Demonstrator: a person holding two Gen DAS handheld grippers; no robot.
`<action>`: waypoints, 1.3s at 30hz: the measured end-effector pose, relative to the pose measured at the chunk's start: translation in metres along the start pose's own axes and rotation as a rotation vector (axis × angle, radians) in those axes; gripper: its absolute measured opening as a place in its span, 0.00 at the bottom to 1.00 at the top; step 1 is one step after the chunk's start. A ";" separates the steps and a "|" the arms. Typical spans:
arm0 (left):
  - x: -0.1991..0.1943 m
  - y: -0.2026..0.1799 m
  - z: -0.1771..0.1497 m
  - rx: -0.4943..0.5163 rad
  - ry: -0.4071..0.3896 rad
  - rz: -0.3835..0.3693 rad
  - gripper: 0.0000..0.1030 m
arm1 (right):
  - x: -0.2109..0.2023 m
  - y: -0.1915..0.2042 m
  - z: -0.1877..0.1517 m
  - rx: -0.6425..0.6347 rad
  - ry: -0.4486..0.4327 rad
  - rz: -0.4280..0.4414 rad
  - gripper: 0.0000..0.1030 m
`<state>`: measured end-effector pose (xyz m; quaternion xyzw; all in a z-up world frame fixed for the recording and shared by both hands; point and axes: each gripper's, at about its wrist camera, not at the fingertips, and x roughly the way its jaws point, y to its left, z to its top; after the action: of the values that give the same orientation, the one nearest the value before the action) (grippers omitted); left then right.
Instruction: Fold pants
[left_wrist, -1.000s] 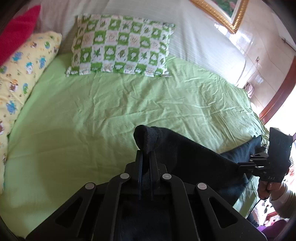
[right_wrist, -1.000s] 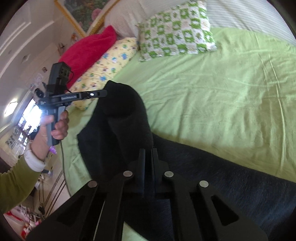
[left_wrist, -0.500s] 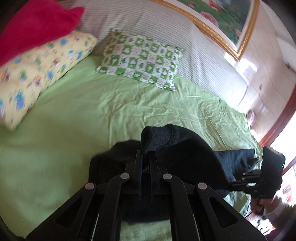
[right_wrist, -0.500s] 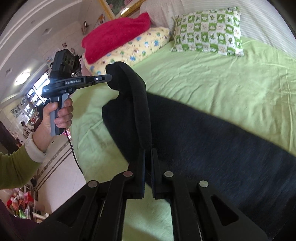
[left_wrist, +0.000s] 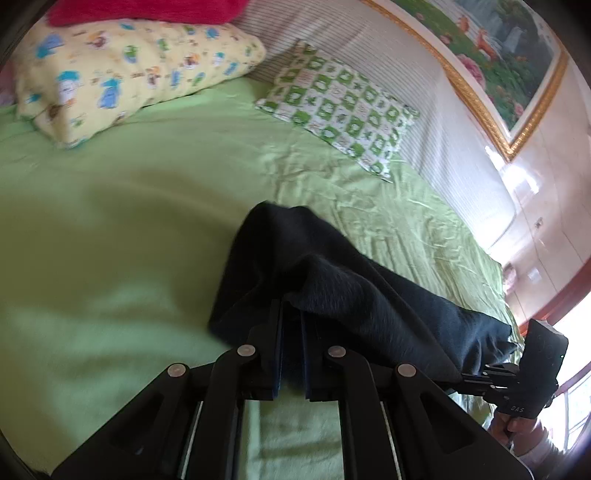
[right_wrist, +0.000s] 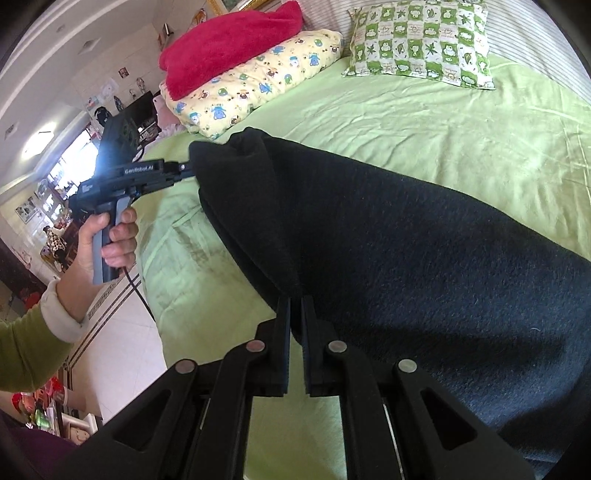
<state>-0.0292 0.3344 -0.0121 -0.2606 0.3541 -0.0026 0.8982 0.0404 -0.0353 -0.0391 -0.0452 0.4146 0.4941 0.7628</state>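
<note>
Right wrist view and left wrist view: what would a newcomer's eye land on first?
The black pants, a dark mass across the light green bedsheet, pinched by both the right tool and the left tool. Next, at the head of the bed, the red blanket piled on a yellow cartoon-print pillow, beside a green checked pillow.

On the side of my left gripper (right_wrist: 186, 170), held out at the left of the scene, I read "GenRobot.AI". On my right gripper (left_wrist: 466, 377), at the near right, the housing reads "DAS".
</note>
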 end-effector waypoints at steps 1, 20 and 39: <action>-0.004 0.002 -0.004 -0.017 -0.001 -0.004 0.05 | 0.000 -0.001 -0.001 0.008 0.002 0.008 0.09; -0.035 -0.020 -0.024 -0.254 -0.038 0.000 0.54 | -0.043 -0.014 0.019 0.152 -0.138 0.090 0.45; 0.020 0.003 -0.018 -0.300 0.073 0.034 0.55 | 0.025 -0.131 0.102 0.393 0.041 0.066 0.45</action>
<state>-0.0266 0.3251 -0.0372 -0.3856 0.3873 0.0561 0.8355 0.2078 -0.0348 -0.0339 0.1081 0.5199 0.4273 0.7317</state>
